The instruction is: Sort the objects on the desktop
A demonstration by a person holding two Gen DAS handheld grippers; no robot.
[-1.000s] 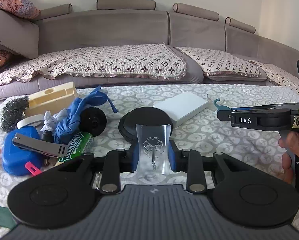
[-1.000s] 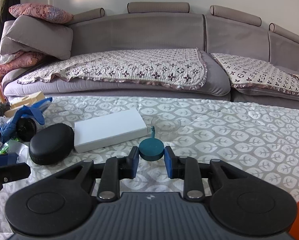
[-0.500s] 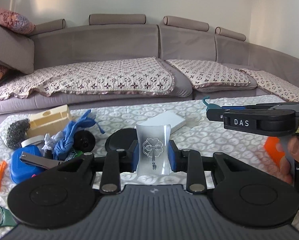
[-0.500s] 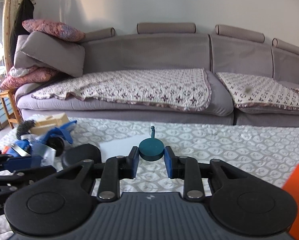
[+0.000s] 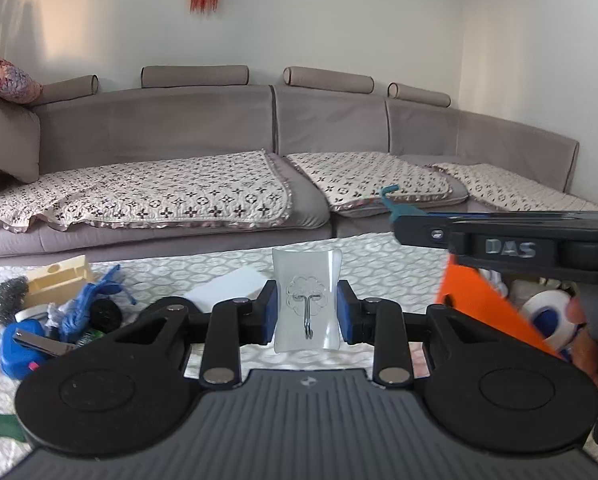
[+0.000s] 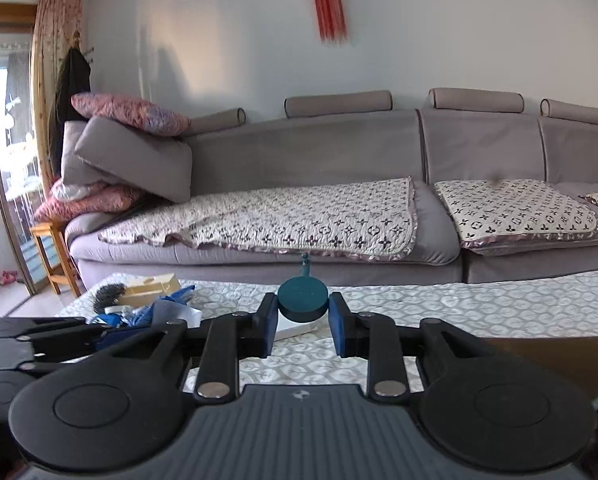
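Left gripper [image 5: 306,312]: its blue-padded fingers [image 5: 268,313] were closed on the two side edges of a clear adhesive hook [image 5: 307,299], held upright and raised above the table.
Clear adhesive hook: a transparent plate with a flower outline and a small metal hook at its middle, the flat face turned toward the left wrist camera.
Right gripper [image 6: 303,319]: its fingers [image 6: 269,325] were narrowed around a round teal hook [image 6: 303,299], pinching it at both sides, lifted off the table.
Teal hook: a dark teal disc with a thin stem pointing up and away; in the left wrist view its curled tip [image 5: 391,196] showed past the front of the right gripper.
Table [image 6: 459,308]: covered with a grey-white leaf-patterned cloth, standing in front of a grey sofa [image 6: 339,148].
Left edge of the tabletop: a heap with a steel scourer [image 5: 9,295], a cream plastic block [image 5: 59,280], a blue rag [image 5: 84,304], a black round object [image 5: 105,314] and a blue container [image 5: 19,344] with a metal clip lying on it.
White box [image 5: 227,292]: flat on the tabletop, behind the left gripper's left finger.
Orange bin [image 5: 487,312]: at the right edge of the tabletop, under the right gripper, with a roll of white tape [image 5: 547,316] visible inside.
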